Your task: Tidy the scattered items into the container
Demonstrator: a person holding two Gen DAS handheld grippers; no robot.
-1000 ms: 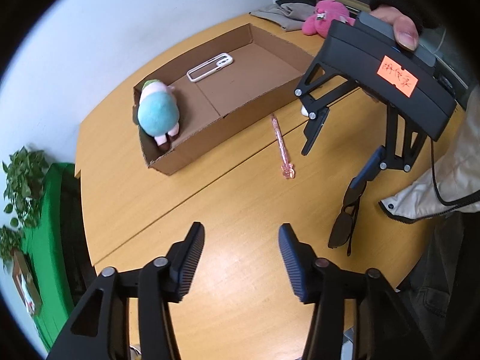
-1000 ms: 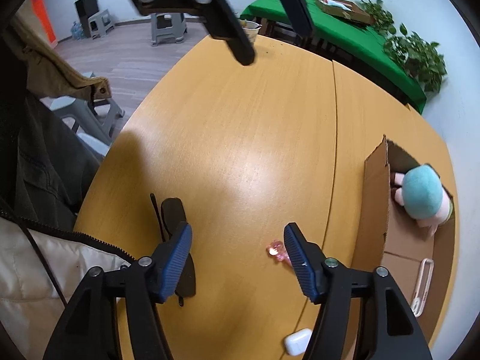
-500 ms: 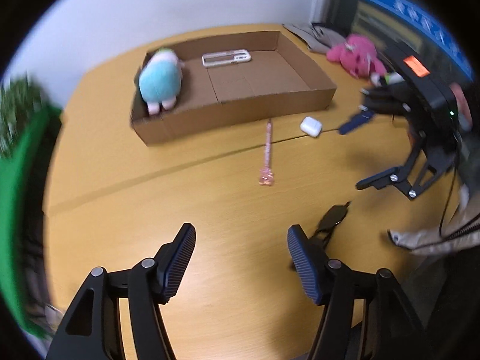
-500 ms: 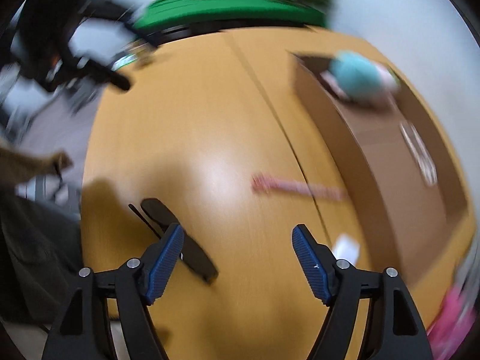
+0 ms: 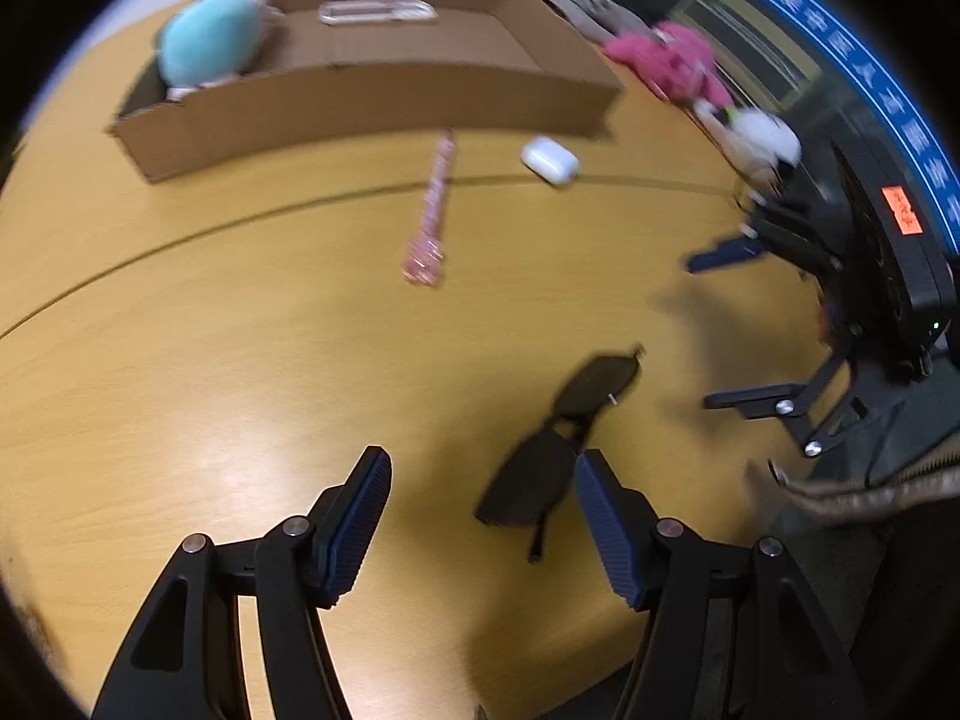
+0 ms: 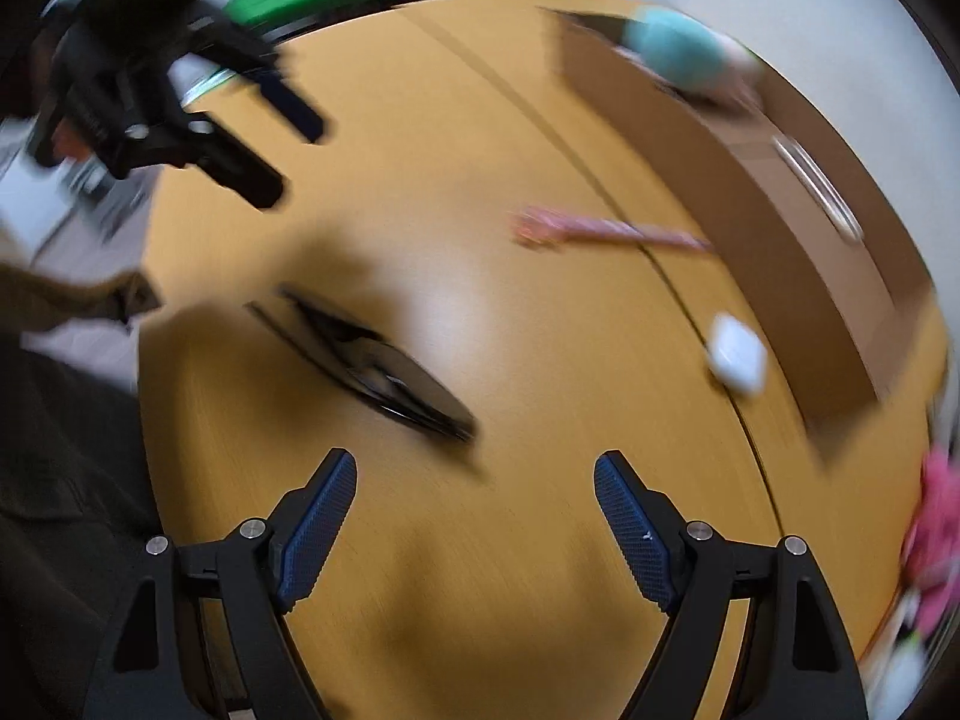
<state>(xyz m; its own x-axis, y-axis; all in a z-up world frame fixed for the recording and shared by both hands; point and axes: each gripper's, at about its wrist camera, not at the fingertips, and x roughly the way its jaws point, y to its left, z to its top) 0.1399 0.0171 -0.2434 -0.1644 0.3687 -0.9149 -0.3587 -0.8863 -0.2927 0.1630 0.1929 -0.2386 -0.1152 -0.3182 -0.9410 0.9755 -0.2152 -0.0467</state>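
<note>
Left gripper [image 5: 483, 516]: I've dropped it low over the sunglasses [image 5: 555, 450], jaws released, nothing clamped.
Right gripper [image 6: 474, 525]: still widening, empty, swung beside the sunglasses.
Box [image 5: 360, 108]: beyond the sunglasses, unmoved.

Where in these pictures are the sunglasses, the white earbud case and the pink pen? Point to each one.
sunglasses [image 5: 531, 483], left wrist view, on the nearer dark lens.
white earbud case [image 5: 549, 159], left wrist view, on the middle of its top.
pink pen [image 5: 435, 198], left wrist view, on the middle of its shaft.

Office: round wooden meeting table [image 5: 240, 360]
</note>
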